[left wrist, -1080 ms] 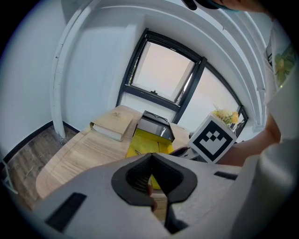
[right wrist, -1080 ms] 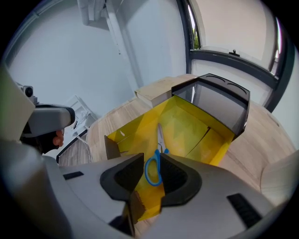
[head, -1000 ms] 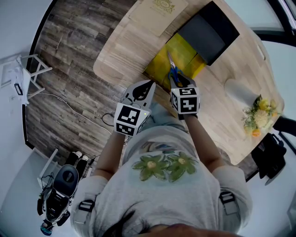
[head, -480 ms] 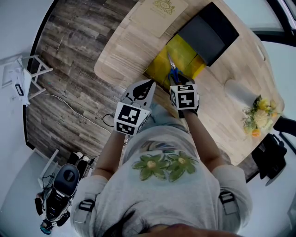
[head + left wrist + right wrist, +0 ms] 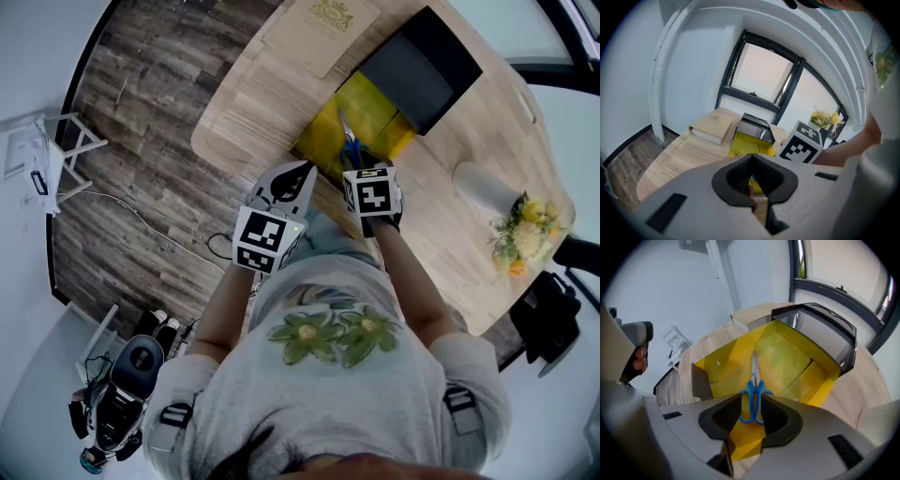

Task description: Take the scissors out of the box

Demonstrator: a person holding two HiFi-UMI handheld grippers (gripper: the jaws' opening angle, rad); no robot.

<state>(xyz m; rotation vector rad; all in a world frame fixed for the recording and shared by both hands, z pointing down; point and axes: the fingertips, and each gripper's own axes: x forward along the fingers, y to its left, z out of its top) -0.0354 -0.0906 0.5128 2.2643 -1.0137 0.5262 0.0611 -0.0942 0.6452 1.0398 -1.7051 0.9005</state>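
Blue-handled scissors (image 5: 753,399) (image 5: 350,145) lie flat in the open yellow box (image 5: 787,352) (image 5: 370,103), blades pointing toward the far side. My right gripper (image 5: 752,418) (image 5: 357,167) hangs steeply down over the box's near end. Its jaws are opening, and the scissors' handles show in the gap between them; the pads do not press on them. My left gripper (image 5: 296,176) (image 5: 753,201) is held off the table's near edge, left of the box, its jaws shut on nothing. The box's black lid (image 5: 422,66) (image 5: 825,333) stands open at the far side.
A tan book (image 5: 319,28) (image 5: 710,126) lies on the wooden table (image 5: 253,103) beyond the box. A white vase with yellow flowers (image 5: 518,234) (image 5: 824,117) stands at the table's right. A torn box flap (image 5: 701,380) sticks up at the near left.
The right gripper has tipped and crept a little toward the box, over the scissors' handles. The left gripper has stayed where it was.
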